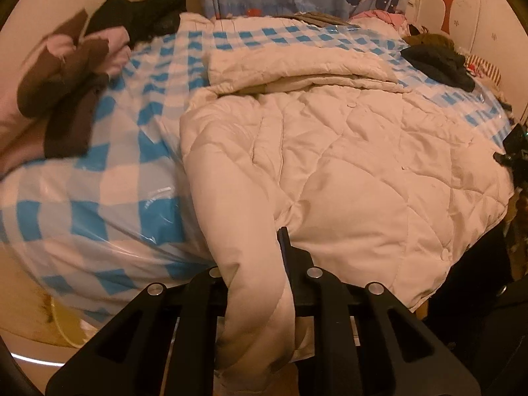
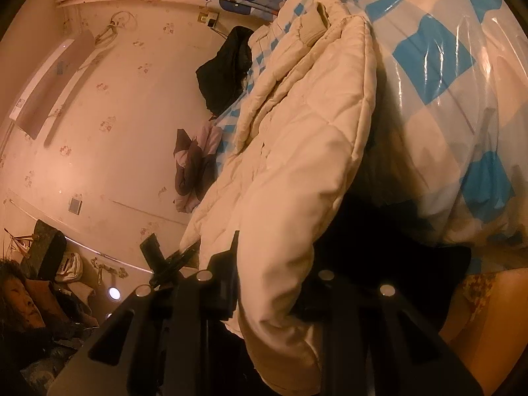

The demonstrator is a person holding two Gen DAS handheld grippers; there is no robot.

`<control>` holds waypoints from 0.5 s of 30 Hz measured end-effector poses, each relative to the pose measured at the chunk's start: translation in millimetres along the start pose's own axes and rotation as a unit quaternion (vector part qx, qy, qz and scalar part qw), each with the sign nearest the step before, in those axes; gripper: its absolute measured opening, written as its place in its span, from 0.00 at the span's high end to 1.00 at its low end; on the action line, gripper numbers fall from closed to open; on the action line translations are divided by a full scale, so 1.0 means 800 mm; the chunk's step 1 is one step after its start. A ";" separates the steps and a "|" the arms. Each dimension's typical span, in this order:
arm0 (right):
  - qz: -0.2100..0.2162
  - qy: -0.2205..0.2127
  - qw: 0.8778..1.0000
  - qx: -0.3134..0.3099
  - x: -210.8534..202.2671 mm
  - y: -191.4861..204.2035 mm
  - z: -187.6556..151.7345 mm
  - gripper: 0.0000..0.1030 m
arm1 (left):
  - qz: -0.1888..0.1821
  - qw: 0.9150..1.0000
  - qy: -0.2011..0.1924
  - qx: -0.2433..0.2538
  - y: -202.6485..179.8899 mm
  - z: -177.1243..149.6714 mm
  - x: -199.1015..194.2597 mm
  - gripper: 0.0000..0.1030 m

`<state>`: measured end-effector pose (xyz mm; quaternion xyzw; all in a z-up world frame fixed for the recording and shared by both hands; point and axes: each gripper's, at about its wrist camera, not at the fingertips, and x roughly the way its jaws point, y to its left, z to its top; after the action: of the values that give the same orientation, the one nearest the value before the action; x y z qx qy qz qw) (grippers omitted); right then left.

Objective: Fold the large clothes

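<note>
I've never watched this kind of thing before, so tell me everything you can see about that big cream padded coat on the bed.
The cream quilted coat looks puffy and soft, stitched in diamond panels, with small snap buttons along one edge. It lies spread and rumpled on a bed cover of blue and white checks under shiny clear plastic, its far part folded back over itself. Its near edge hangs off the bed. The left gripper pinches one fold there, and the right gripper is shut on another padded edge.

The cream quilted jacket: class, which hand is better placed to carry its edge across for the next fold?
Probably the left. The left gripper pinches the jacket edge with the whole jacket ahead; the right gripper grips a thicker bunch side-on.
</note>
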<state>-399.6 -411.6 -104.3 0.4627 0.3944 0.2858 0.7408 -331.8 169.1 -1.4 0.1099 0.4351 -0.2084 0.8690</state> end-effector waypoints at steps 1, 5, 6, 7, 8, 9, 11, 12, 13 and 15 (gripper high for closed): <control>0.000 0.000 1.000 0.000 0.000 -0.001 0.000 0.74 | 0.007 1.000 -0.003 0.007 -0.003 -0.001 -0.006 0.87; 0.004 0.016 1.000 0.016 0.004 -0.011 -0.001 0.72 | 0.027 0.999 -0.009 0.027 -0.013 0.002 -0.009 0.87; 0.005 0.022 0.999 0.023 0.006 -0.016 -0.001 0.71 | 0.029 0.999 -0.010 0.030 -0.014 0.002 -0.008 0.87; 0.004 0.024 0.999 0.025 0.007 -0.019 -0.002 0.70 | 0.034 0.999 -0.011 0.034 -0.016 0.002 -0.009 0.87; 0.006 0.028 0.999 0.031 0.009 -0.024 -0.003 0.70 | 0.036 0.999 -0.012 0.035 -0.017 0.002 -0.009 0.87; 0.007 0.029 0.999 0.034 0.009 -0.026 -0.004 0.70 | 0.038 0.999 -0.013 0.036 -0.018 0.002 -0.009 0.87; 0.010 0.031 0.999 0.038 0.011 -0.029 -0.006 0.70 | 0.041 0.998 -0.016 0.039 -0.021 0.001 -0.012 0.87; 0.009 0.030 0.999 0.036 0.011 -0.029 -0.007 0.70 | 0.042 0.998 -0.016 0.040 -0.021 0.002 -0.012 0.87; 0.008 0.028 0.999 0.033 0.011 -0.027 -0.007 0.71 | 0.044 0.998 -0.016 0.041 -0.021 0.001 -0.012 0.87; 0.007 0.016 1.000 0.020 0.008 -0.019 -0.008 0.74 | 0.043 0.998 -0.018 0.039 -0.021 0.001 -0.014 0.87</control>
<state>-401.0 -409.6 -121.8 0.4758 0.4087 0.2902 0.7227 -344.9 156.4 8.1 0.1586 0.4054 -0.1894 0.8801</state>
